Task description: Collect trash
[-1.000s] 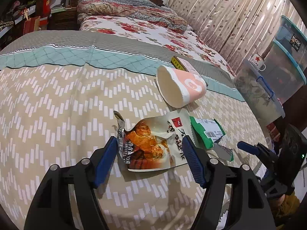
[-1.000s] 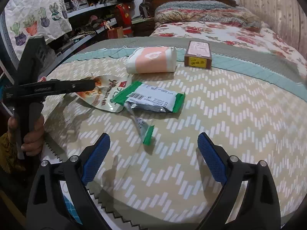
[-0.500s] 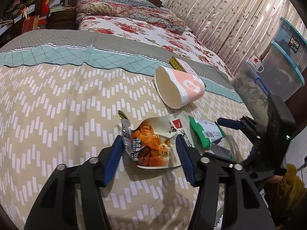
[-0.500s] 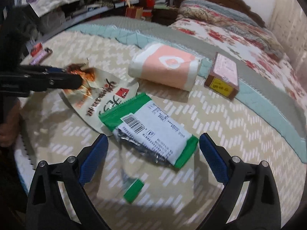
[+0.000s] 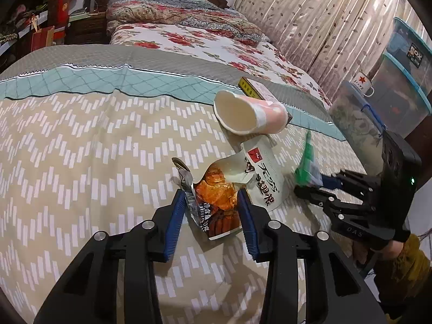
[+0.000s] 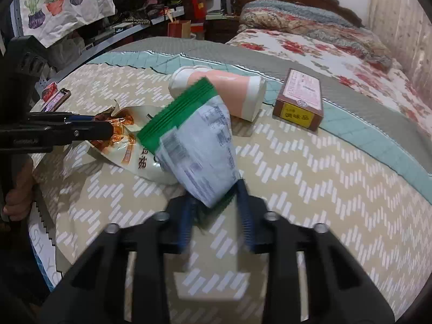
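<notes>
My left gripper (image 5: 212, 210) is shut on the near end of an orange and white snack bag (image 5: 229, 189), crumpling it on the bedspread. It also shows in the right wrist view (image 6: 118, 132), with the left gripper (image 6: 108, 131) at its end. My right gripper (image 6: 216, 210) is shut on a green and white wrapper (image 6: 197, 145) and holds it tilted up off the bed; in the left wrist view the wrapper (image 5: 306, 162) stands upright from the right gripper (image 5: 321, 182). A pink and white paper cup (image 5: 251, 114) lies on its side behind.
A brown box with a yellow label (image 6: 299, 100) lies right of the cup (image 6: 232, 91). A lighter and a small packet (image 6: 55, 97) lie at the bed's left edge. Plastic storage bins (image 5: 399, 81) and a lidded tub (image 5: 353, 118) stand at the bed's right side.
My left gripper closed on the snack bag and bunched it. My right gripper moved in, closed on the green wrapper and lifted it off the bed.
</notes>
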{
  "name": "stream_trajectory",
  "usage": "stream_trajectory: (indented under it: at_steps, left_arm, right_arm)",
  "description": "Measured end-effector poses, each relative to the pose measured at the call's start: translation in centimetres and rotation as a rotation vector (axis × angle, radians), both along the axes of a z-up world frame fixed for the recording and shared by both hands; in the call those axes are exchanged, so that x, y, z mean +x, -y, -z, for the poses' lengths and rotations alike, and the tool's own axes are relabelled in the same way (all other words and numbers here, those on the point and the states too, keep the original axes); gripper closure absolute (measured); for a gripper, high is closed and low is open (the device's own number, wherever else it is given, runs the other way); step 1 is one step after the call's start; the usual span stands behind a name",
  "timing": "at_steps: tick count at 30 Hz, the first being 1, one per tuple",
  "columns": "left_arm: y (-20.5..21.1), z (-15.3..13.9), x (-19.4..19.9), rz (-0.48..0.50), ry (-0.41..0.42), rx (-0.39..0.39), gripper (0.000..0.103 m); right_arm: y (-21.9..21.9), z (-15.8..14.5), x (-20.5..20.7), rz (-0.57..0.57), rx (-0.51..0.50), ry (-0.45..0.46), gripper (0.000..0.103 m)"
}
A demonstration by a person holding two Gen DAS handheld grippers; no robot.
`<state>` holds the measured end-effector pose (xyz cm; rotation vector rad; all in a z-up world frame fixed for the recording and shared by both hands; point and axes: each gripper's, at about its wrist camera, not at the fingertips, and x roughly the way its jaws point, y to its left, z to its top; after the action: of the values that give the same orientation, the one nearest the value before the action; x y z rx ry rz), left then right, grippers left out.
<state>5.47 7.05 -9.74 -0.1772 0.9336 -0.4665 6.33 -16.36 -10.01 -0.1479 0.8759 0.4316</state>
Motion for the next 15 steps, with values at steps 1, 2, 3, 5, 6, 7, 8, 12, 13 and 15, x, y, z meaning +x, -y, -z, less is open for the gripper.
stream_trajectory:
  at_steps: [1,2,3,5,6,7,8,12,13,15]
  left_arm:
    - [0.0,0.0,0.0,0.0,0.001,0.002,0.066]
    - [0.1,0.0,0.0,0.0,0.004,0.004,0.066]
    - [0.2,-0.1,0.0,0.002,0.006,0.006,0.066]
    - [0.1,0.0,0.0,0.0,0.003,0.005,0.066]
    - [0.1,0.0,0.1,-0.001,-0.001,0.002,0.066]
    - [0.1,0.0,0.0,-0.002,-0.002,0.0,0.066]
    - [0.1,0.0,0.1,-0.003,-0.002,0.0,0.066]
    - [0.2,0.0,0.2,-0.006,0.001,0.011,0.066]
    - [0.2,0.0,0.2,-0.006,0.001,0.012,0.066]
    - [0.2,0.0,0.2,-0.006,0.001,0.011,0.066]
  right_arm:
    - [0.2,-0.1,-0.4,0.007,0.008,0.007,0.084]
    - [0.3,-0.2,-0.8,0.013,0.016,0.013,0.084]
    - [0.5,-0.3,-1.2,0.021,0.023,0.019,0.086]
    - [1.3,-0.3,-2.0,0.046,0.049,0.014,0.086]
    - [2.0,-0.2,-2.4,0.065,0.073,0.0,0.086]
    - [2.4,-0.2,-2.7,0.076,0.084,-0.008,0.086]
    - [2.9,-0.2,-3.0,0.092,0.1,-0.018,0.086]
    - [4.9,-0.1,-4.8,0.142,0.152,-0.047,0.086]
    - [5.2,0.0,-5.2,0.15,0.16,-0.05,0.086]
    - [5.6,0.0,-6.0,0.167,0.172,-0.053,0.086]
